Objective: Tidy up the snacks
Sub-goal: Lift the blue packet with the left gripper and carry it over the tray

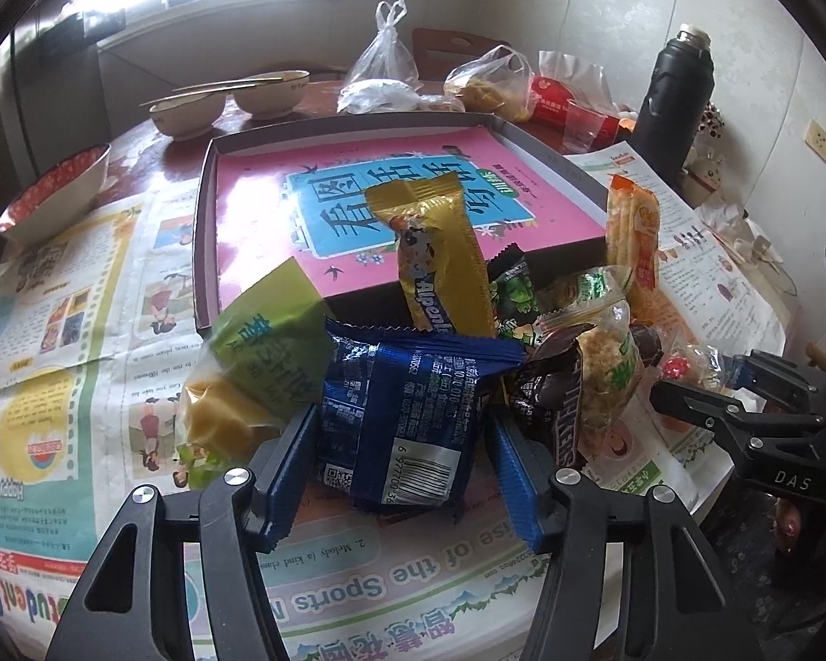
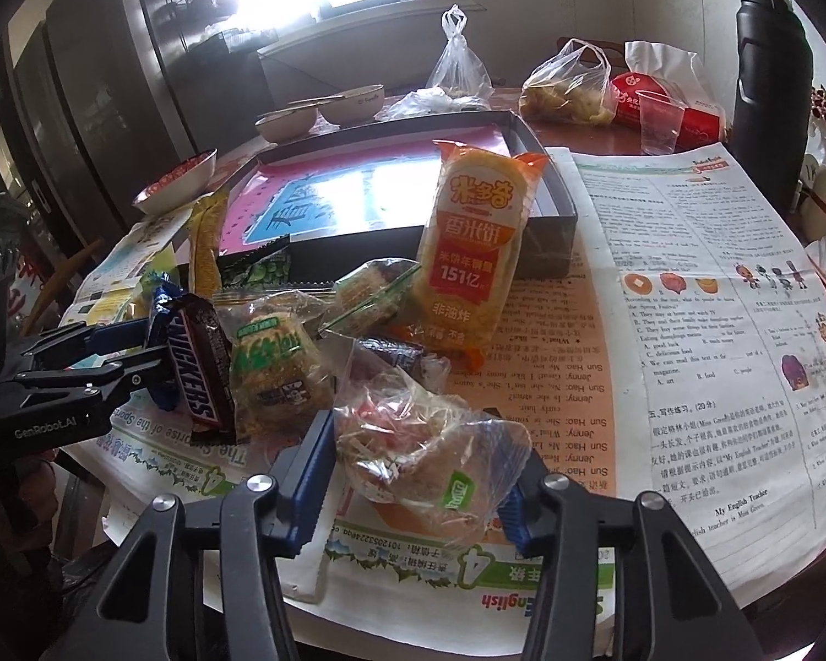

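Observation:
A heap of snacks lies on newspaper in front of a dark box (image 1: 206, 231) with a pink book inside. My left gripper (image 1: 399, 454) has its blue jaws on either side of a blue foil packet (image 1: 407, 413); I cannot tell whether they grip it. A gold Alpenliebe bar (image 1: 440, 264), a green packet (image 1: 264, 347) and a Snickers bar (image 1: 556, 413) surround it. My right gripper (image 2: 418, 473) has its jaws around a clear bag of snacks (image 2: 429, 451); its grip is unclear. An orange rice-cracker pack (image 2: 468, 253) stands behind, and the Snickers bar (image 2: 201, 363) lies to the left.
Two bowls with chopsticks (image 1: 226, 99), a red-patterned bowl (image 1: 55, 193), plastic bags (image 1: 380, 77), a plastic cup (image 1: 583, 121) and a black flask (image 1: 677, 104) stand on the round wooden table. Newspapers (image 2: 688, 330) cover the near part.

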The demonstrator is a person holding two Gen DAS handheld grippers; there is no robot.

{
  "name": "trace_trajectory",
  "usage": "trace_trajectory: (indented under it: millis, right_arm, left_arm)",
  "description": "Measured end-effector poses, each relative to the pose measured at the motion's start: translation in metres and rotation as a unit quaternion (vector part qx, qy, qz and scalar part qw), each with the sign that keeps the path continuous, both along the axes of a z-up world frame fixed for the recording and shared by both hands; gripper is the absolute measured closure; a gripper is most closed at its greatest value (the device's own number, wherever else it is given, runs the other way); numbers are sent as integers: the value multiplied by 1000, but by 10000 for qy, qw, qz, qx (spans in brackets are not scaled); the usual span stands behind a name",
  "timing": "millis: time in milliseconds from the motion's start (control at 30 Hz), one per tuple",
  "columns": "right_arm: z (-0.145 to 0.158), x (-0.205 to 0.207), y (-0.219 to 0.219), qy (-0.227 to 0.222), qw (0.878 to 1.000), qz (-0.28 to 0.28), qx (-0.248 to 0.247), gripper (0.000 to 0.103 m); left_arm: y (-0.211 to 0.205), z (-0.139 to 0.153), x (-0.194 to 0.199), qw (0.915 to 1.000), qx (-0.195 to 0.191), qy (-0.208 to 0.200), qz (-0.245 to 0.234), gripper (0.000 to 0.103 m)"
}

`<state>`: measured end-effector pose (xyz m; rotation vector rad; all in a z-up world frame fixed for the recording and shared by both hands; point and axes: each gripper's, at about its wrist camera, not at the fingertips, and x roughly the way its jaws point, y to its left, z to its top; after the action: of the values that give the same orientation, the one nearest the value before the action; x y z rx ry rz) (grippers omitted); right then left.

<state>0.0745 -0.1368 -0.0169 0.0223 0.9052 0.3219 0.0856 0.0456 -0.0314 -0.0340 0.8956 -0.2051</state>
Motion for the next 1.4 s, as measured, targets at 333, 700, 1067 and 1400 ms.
trace_trajectory:
  millis: [333,700,1067,1400]
  right_arm:
    - [8,-1,-17,-110,9996,-201,186,57]
    - [25,2,-23,-331,9987,-196,323,57]
    - [56,16,-19,-685,9965,-120,454,57]
    - [85,45,-17,-1010,9930,-32,612,57]
  left_arm:
    - [2,-1,-7,9998,-193,4,41,47]
    - [15,12,-21,9987,-466,-114,185,47]
    - [24,38,-24,9973,-492,-389,384,47]
    - [38,62,-2,9947,-469,-606,687,47]
